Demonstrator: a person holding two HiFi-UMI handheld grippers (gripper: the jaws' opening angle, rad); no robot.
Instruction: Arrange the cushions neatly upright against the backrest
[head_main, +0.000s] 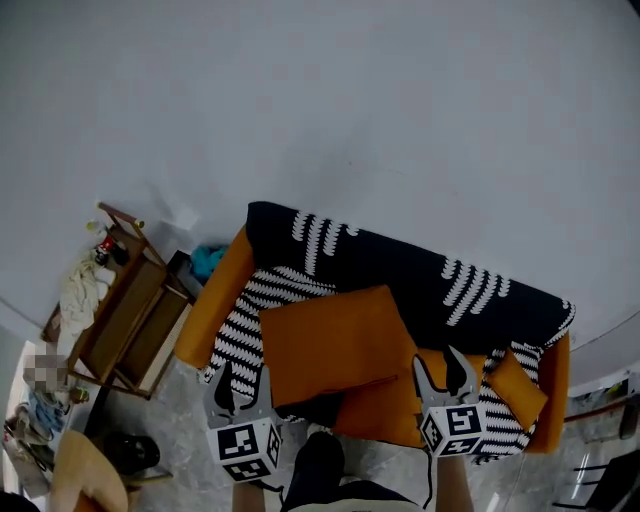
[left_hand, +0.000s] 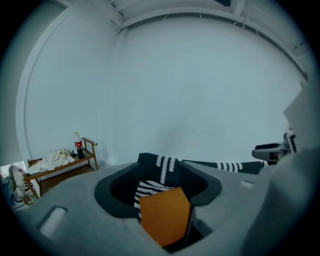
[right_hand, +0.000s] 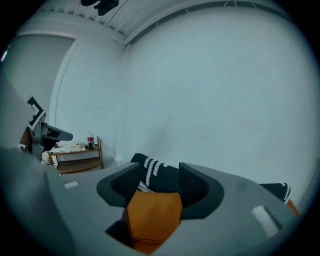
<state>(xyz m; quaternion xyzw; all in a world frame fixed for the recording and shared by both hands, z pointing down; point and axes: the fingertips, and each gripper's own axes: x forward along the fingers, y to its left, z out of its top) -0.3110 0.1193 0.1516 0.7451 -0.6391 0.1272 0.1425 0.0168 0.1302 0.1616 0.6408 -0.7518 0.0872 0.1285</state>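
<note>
No readable text or numbers, red label on the bottle (left_hand: 78, 145) too small to make out

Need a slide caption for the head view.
Left gripper and right gripper, both open, at a large orange cushion lying on the sofa seat, patterned throw draped behind it.

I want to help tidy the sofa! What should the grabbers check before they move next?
1. Left gripper jaws apart: ok.
2. Right gripper jaws apart: ok.
3. Large square orange fabric cushion lined up between each gripper's jaws: ok.
4. That cushion upright against the dark patterned backrest: not ok, it lies on the seat.
5. Pads touching the cushion: cannot tell.
</note>
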